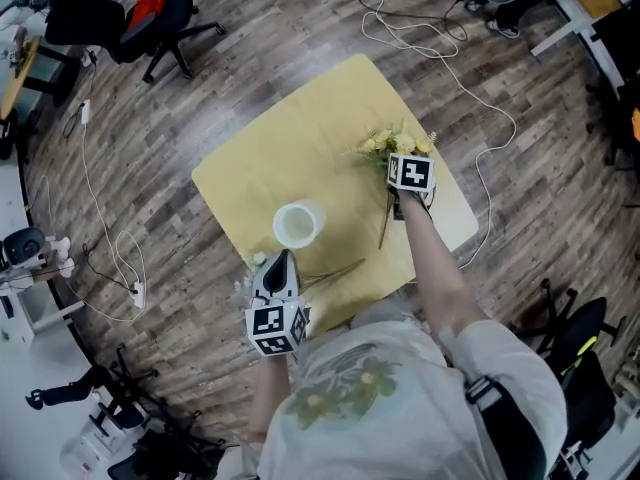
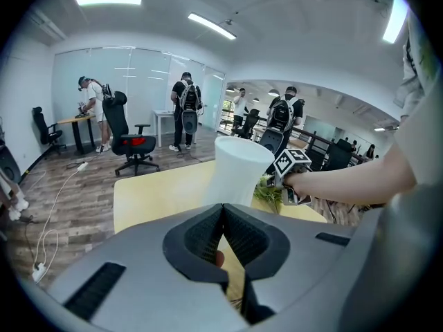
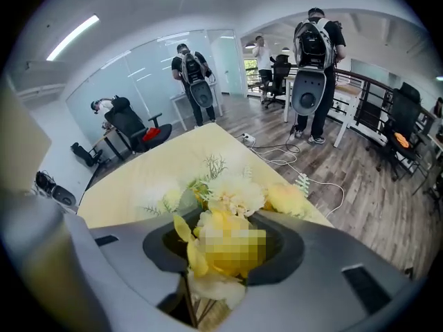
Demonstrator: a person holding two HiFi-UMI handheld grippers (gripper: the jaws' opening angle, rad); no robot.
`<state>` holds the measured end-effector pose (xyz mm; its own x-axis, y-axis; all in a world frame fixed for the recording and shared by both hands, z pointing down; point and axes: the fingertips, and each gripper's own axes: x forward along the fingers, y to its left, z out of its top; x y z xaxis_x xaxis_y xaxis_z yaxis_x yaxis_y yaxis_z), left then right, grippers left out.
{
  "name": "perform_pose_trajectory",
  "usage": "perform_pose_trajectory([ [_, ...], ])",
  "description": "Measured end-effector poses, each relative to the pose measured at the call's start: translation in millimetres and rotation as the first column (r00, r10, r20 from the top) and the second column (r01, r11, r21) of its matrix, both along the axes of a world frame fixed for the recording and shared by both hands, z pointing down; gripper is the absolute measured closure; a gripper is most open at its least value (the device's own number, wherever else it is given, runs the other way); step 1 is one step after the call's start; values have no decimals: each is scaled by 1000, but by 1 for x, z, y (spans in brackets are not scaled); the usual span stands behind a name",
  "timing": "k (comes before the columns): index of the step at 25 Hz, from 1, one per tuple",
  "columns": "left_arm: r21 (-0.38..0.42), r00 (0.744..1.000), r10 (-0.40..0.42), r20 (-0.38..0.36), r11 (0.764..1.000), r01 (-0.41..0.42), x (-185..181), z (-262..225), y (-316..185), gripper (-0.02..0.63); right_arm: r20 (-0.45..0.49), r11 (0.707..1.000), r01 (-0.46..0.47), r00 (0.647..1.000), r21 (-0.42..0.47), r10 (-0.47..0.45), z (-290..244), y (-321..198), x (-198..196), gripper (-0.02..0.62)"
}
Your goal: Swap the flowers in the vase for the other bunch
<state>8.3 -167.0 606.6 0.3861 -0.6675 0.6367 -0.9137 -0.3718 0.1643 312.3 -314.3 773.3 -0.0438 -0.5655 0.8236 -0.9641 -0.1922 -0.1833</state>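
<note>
The right claw (image 3: 223, 247) is being held spread around the yellow bunch (image 3: 232, 196), lying on the table (image 1: 330, 118) at 2 o'clock from the vase (image 1: 297, 225). The vase is being seen empty, so removal is being judged done; lifting and inserting are being left. The left claw (image 2: 223, 216), at 6 o'clock, is being held pressed together; whether the old stem (image 1: 335, 271) is being pinched is being hidden
</note>
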Motion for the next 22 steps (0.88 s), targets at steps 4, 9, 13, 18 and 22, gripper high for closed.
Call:
perform_pose_trajectory([
  [4,0,1000,-18,-7,1000,18,0,1,-1,589,5,1000,20,1000,19,-20,-1,-4,-2,441],
  [9,9,1000,-24,-8,1000,24,0,-1,2,589,-2,997,17,1000,69,-17,-7,-4,-3,483],
  [13,20,1000,-30,8,999,29,-11,-6,8,589,-10,995,7,1000,104,-6,-19,-2,-7,491],
  [18,43,999,-42,1,998,42,-23,-12,11,589,-10,987,18,1000,162,-16,-37,0,-15,495],
  [22,69,999,-40,-12,997,41,-30,-22,14,589,2,976,26,1000,217,-27,-57,5,-20,498],
])
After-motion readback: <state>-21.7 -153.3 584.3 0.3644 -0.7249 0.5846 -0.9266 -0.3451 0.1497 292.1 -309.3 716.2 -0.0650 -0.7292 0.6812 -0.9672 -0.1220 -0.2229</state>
